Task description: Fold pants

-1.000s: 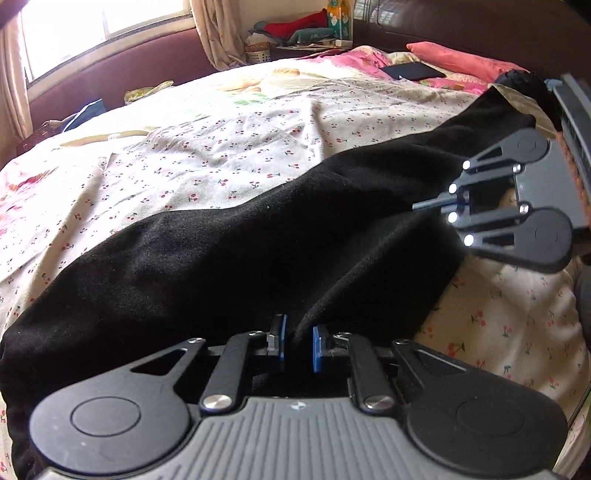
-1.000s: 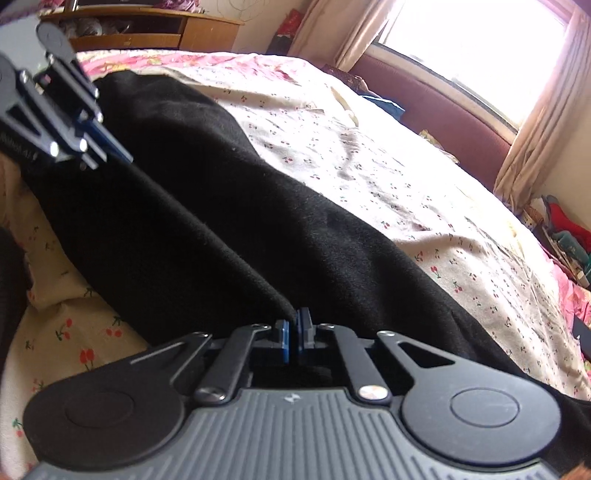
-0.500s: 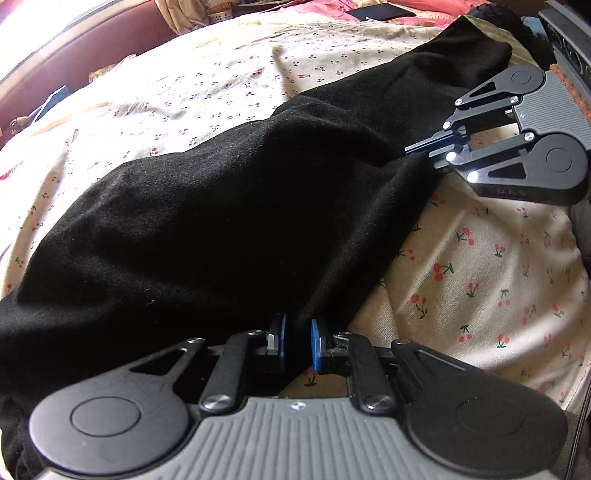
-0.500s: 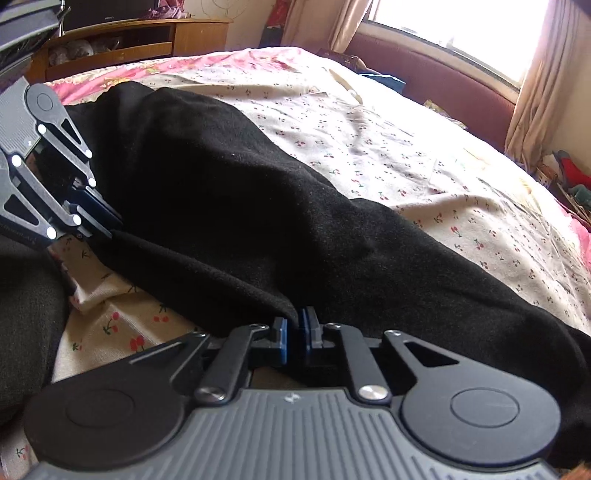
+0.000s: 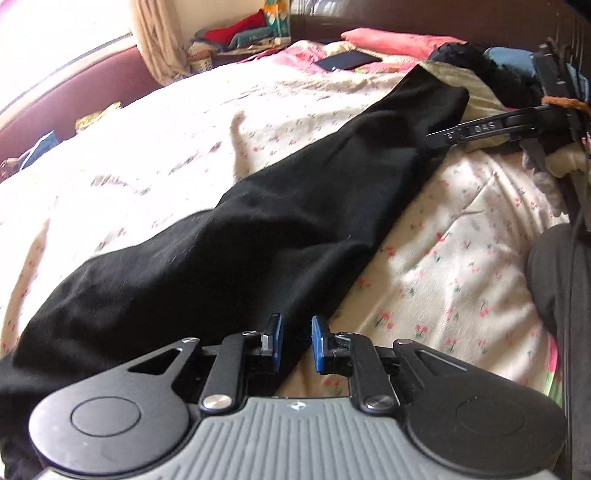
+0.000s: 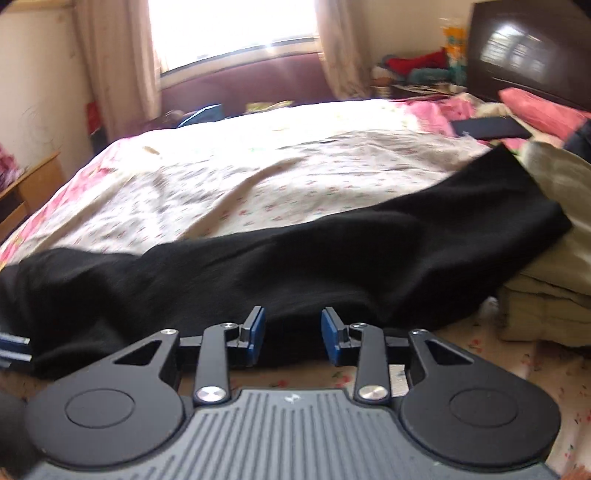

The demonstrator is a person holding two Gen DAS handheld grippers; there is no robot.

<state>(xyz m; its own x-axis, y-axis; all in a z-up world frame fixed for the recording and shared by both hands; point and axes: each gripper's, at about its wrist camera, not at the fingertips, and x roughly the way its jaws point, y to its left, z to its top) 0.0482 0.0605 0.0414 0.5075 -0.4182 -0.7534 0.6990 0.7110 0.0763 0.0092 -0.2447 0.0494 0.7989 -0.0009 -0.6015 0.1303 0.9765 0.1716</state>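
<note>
One pair of black pants (image 5: 258, 236) lies on a bed, folded lengthwise into a single long, narrow band. The fabric is soft, matte and gently rumpled, running from the near left corner of the left wrist view to the far right. It rests on a cream bedsheet (image 5: 454, 258) printed with small red cherries.

Two grippers are present. The left gripper (image 5: 294, 343) sits at the near edge of the pants, its blue pads slightly apart; the cloth edge lies in the gap, but the pads do not visibly press on it. Its jaws have just been opening. The right gripper (image 6: 292, 336) has its pads clearly apart, with black cloth seen beyond the gap and nothing clamped. Its jaws have just been opening too.

One second ago both grippers were pinched shut on the fabric. The right gripper has since rolled and swung round to face the window (image 6: 236, 33).

Beyond the pants: one dark flat phone-like object (image 5: 347, 61), one pink pillow (image 5: 391, 38), a stack of folded beige cloth (image 6: 550, 266), and two curtains (image 6: 114, 62).
</note>
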